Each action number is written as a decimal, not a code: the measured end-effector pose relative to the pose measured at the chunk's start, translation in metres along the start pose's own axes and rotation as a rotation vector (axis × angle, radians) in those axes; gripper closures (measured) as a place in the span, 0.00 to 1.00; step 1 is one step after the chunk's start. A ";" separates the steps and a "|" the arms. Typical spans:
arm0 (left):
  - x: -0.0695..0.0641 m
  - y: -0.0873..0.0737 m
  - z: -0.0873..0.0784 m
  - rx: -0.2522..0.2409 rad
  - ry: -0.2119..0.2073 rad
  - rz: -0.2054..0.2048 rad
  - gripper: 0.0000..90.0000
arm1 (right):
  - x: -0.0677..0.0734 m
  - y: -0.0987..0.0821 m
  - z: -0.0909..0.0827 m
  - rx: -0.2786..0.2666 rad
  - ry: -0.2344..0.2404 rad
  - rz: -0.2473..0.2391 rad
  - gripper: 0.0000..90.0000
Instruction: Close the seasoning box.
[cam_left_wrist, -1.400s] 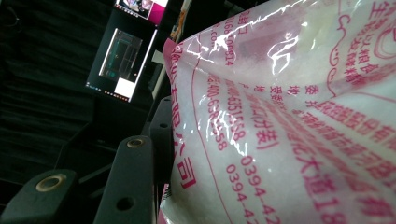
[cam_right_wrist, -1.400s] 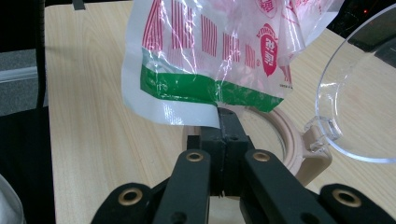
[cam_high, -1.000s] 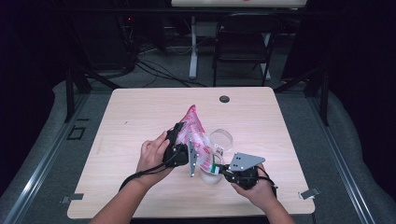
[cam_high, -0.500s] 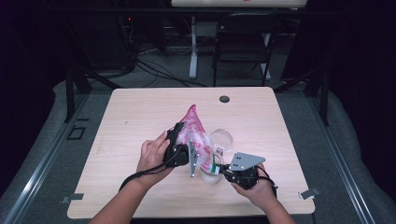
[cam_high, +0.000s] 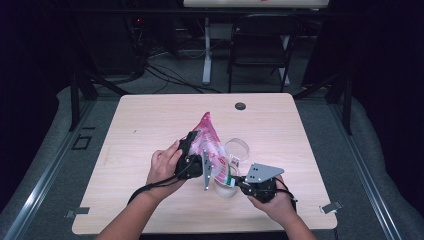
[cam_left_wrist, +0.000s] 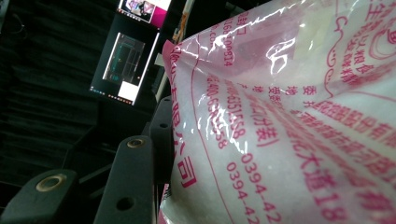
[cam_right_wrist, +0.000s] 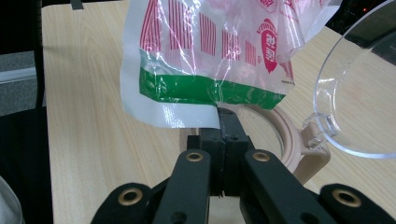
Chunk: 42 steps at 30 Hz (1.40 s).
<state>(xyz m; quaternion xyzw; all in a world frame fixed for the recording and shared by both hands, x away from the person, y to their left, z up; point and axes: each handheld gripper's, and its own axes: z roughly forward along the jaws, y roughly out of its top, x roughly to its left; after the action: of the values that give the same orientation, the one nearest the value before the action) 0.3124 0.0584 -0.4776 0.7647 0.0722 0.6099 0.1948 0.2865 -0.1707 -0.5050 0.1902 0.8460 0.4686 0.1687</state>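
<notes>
On the wooden table (cam_high: 150, 130) there is one plastic bag (cam_high: 209, 145), one clear jar (cam_high: 226, 186), and two hand-held grippers, one in each of the person's hands.

The bag is pink and white with red print and a green band along its lower edge (cam_right_wrist: 205, 88). It is held up off the table near the middle of the front half, tilted, with one pointed corner sticking up and away from the person. Something pale and white fills it, seen through the film in the left gripper view (cam_left_wrist: 289, 154); what the stuff is cannot be told.

The left gripper (cam_high: 192, 155) holds the bag at its side: the jaws stand about half open and the bulging bag sits between them, pressed against the one black jaw that shows.

The right gripper (cam_right_wrist: 223, 140) has its jaws fully closed, pinching the bottom edge of the bag just under the green band. From above, this gripper (cam_high: 240, 181) lies low at the bag's lower corner, right over the jar.

The jar stands on the table beneath the bag's lower corner. It has a beige rim (cam_right_wrist: 285, 135) and a clear round lid (cam_right_wrist: 359, 98), hinged to the rim and swung open toward the right. The inside of the jar is mostly hidden behind the closed jaws, so its contents cannot be made out.

One small dark round fitting (cam_high: 240, 106) sits in the tabletop near the far edge, well apart from everything else.
</notes>
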 end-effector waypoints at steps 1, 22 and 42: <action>0.000 0.000 0.000 -0.001 0.000 0.002 0.67 | 0.000 0.000 0.000 0.000 0.000 0.000 1.00; 0.000 0.004 -0.001 -0.015 0.008 0.014 0.67 | -0.001 -0.001 -0.001 0.000 0.000 0.004 1.00; 0.000 0.005 -0.001 -0.004 0.007 0.023 0.66 | -0.001 -0.002 -0.001 0.002 -0.002 0.003 1.00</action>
<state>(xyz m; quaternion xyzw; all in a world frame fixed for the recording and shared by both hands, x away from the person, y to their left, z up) 0.3109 0.0542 -0.4755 0.7629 0.0627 0.6151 0.1890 0.2871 -0.1727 -0.5058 0.1922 0.8461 0.4678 0.1683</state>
